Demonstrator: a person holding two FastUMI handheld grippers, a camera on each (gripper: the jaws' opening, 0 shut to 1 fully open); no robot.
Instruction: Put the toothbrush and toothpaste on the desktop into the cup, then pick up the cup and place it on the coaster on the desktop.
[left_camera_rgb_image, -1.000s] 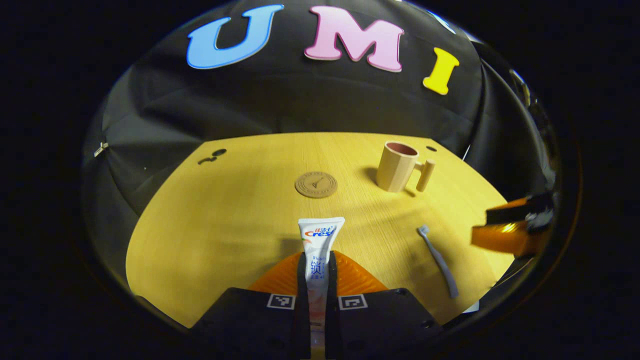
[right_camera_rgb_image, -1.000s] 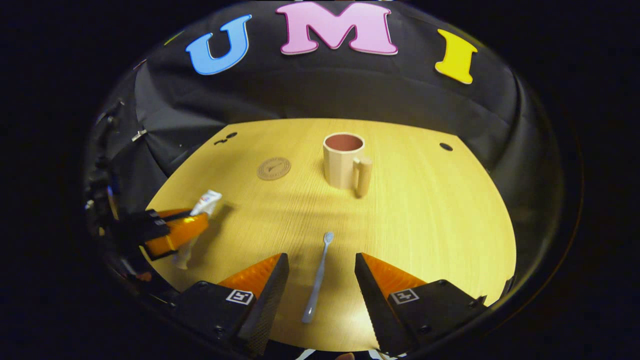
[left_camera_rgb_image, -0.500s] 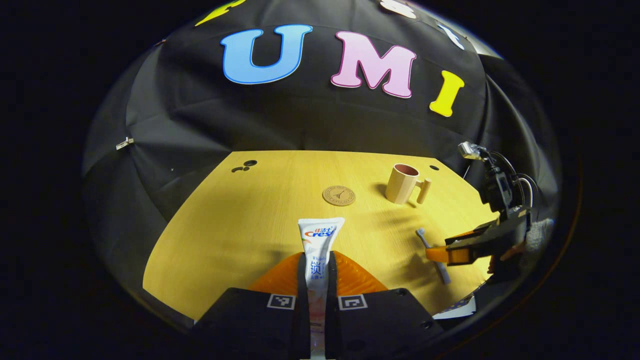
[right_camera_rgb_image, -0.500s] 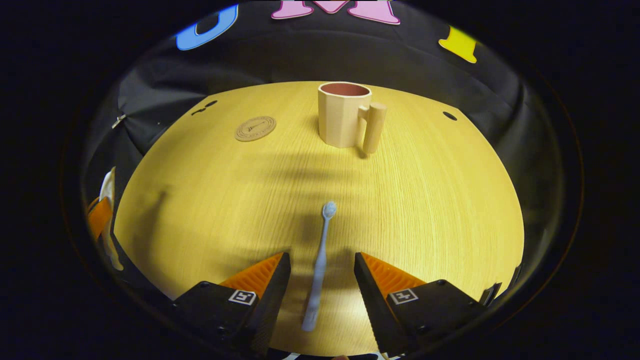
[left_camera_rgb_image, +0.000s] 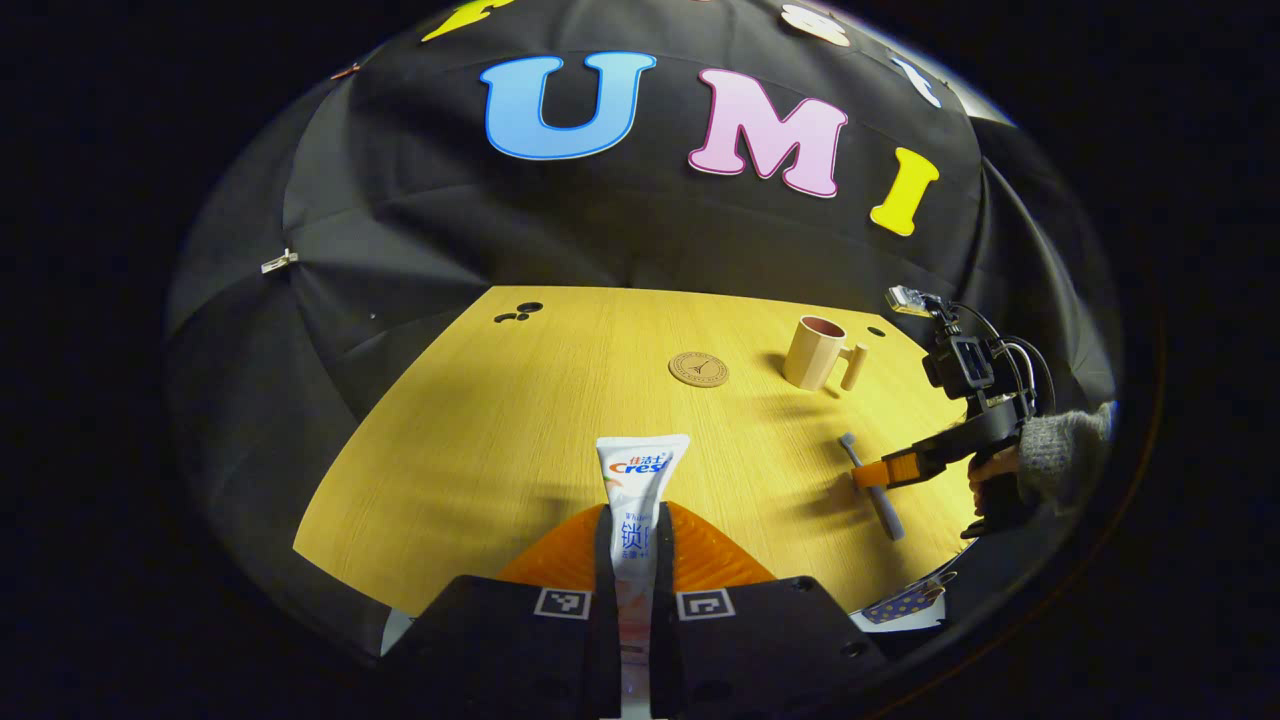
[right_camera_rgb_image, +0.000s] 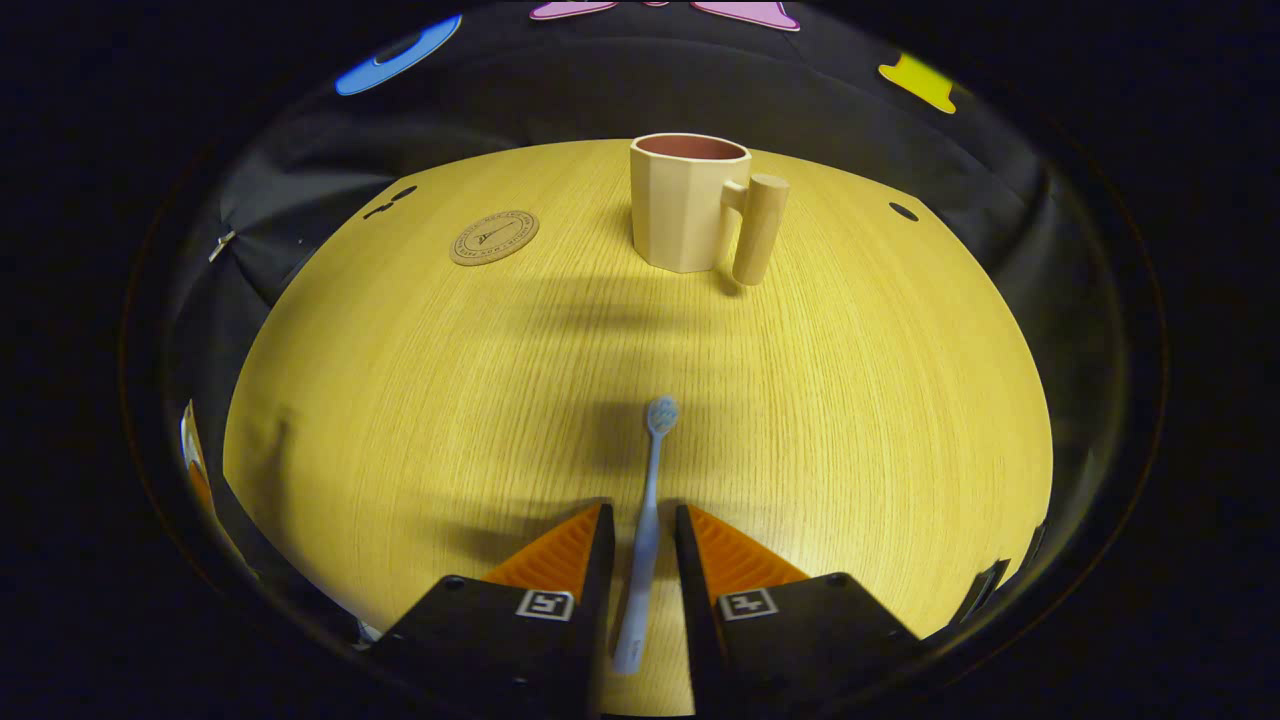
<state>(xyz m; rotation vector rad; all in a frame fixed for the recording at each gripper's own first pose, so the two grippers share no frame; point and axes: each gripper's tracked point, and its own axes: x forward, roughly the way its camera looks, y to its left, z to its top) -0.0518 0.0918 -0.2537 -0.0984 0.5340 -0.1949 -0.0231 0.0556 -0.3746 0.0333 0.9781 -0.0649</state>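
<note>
My left gripper (left_camera_rgb_image: 635, 515) is shut on a white toothpaste tube (left_camera_rgb_image: 640, 468), held above the near edge of the wooden desktop (left_camera_rgb_image: 500, 430). A grey toothbrush (right_camera_rgb_image: 655, 460) lies flat on the desktop, head pointing away from me. My right gripper (right_camera_rgb_image: 643, 515) is low over its handle, with a finger close on each side and small gaps still showing. In the left gripper view that right gripper (left_camera_rgb_image: 880, 472) straddles the toothbrush (left_camera_rgb_image: 888, 512), held by a hand in a grey sleeve (left_camera_rgb_image: 1050, 450). The beige cup (right_camera_rgb_image: 680, 205) (left_camera_rgb_image: 815, 352) stands upright, with the round coaster (right_camera_rgb_image: 493, 237) (left_camera_rgb_image: 698, 368) to its left.
Small dark holes mark the desktop at the far left (left_camera_rgb_image: 515, 313) and far right (right_camera_rgb_image: 903, 211). A patterned paper (left_camera_rgb_image: 905, 605) sticks out at the front right edge. Black cloth walls close in the far side.
My right gripper has come down over the toothbrush handle and its fingers have narrowed around it. My left gripper has drawn back and up with the toothpaste, so the cup and coaster look smaller.
</note>
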